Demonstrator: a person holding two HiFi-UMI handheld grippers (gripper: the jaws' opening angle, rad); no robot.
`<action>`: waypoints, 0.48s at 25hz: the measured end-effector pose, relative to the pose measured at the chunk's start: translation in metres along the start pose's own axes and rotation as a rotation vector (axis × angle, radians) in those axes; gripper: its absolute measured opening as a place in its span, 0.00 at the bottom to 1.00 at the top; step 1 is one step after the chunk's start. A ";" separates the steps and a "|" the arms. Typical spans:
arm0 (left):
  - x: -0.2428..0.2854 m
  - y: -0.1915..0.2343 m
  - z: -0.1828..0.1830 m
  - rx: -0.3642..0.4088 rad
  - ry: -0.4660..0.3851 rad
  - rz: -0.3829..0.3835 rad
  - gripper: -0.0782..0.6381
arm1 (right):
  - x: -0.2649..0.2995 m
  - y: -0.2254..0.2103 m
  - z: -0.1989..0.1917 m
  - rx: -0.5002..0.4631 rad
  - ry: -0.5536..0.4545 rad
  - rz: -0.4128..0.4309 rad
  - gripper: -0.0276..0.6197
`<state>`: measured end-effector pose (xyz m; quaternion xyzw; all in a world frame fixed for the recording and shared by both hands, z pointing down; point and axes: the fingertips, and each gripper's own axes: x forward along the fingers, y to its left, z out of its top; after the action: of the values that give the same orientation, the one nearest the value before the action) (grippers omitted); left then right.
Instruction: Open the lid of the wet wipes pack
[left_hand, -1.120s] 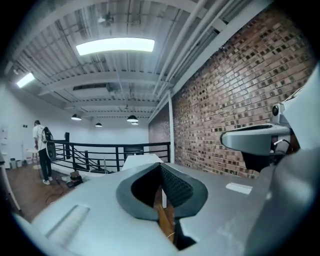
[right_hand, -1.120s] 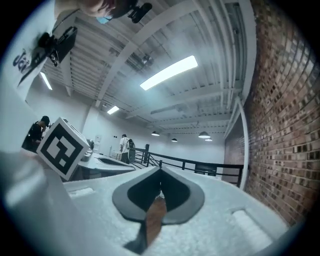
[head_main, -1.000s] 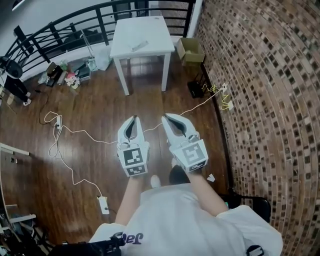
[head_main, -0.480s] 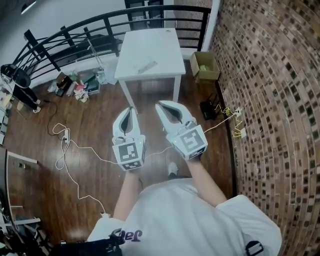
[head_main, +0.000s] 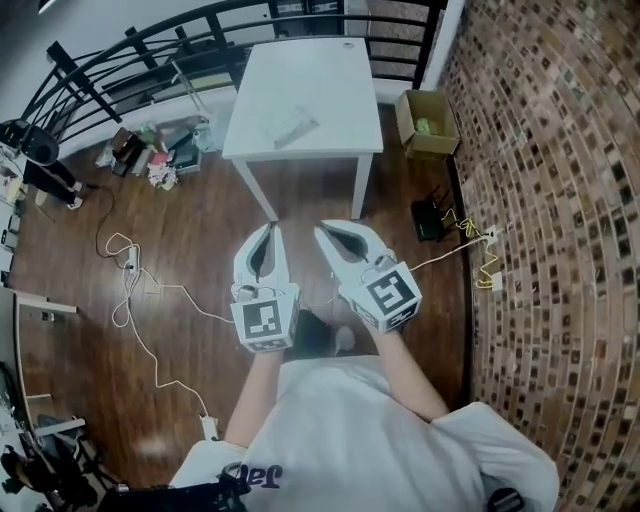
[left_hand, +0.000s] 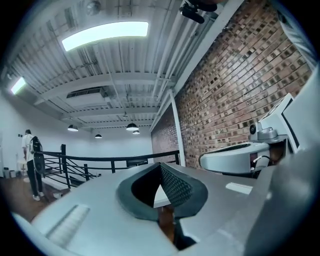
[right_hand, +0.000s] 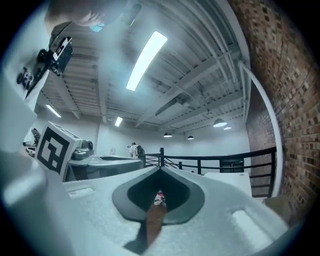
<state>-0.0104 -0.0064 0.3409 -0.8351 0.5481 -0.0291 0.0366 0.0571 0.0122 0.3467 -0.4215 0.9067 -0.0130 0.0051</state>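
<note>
The wet wipes pack (head_main: 291, 127), a pale flat packet, lies near the middle of the white table (head_main: 340, 140) at the top of the head view. Both grippers are held level over the wooden floor, short of the table's front edge, and touch nothing. My left gripper (head_main: 269, 231) has its jaw tips together with nothing between them. My right gripper (head_main: 323, 230) is likewise shut and empty. In the left gripper view the left gripper (left_hand: 161, 166) shows its tips meeting, and the right gripper (right_hand: 160, 171) looks the same in its own view.
A brick wall (head_main: 560, 200) runs along the right. A cardboard box (head_main: 428, 118) and a black device (head_main: 431, 221) sit on the floor near it. A black railing (head_main: 150, 50) stands behind the table, with clutter (head_main: 150, 152) and white cables (head_main: 130, 290) at left.
The person has walked toward the table, which now sits nearer in the head view. Both grippers have been carried forward with the person and stay shut.
</note>
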 end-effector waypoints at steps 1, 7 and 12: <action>0.012 0.005 -0.005 -0.002 0.011 0.001 0.13 | 0.009 -0.010 -0.003 0.003 0.002 -0.005 0.03; 0.100 0.053 -0.025 -0.032 0.045 0.030 0.13 | 0.075 -0.073 -0.020 -0.040 0.028 -0.056 0.03; 0.212 0.110 -0.020 -0.025 0.007 0.019 0.13 | 0.172 -0.150 -0.005 -0.141 0.040 -0.096 0.03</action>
<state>-0.0286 -0.2448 0.3524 -0.8301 0.5565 -0.0247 0.0244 0.0608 -0.2162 0.3561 -0.4635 0.8840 0.0421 -0.0432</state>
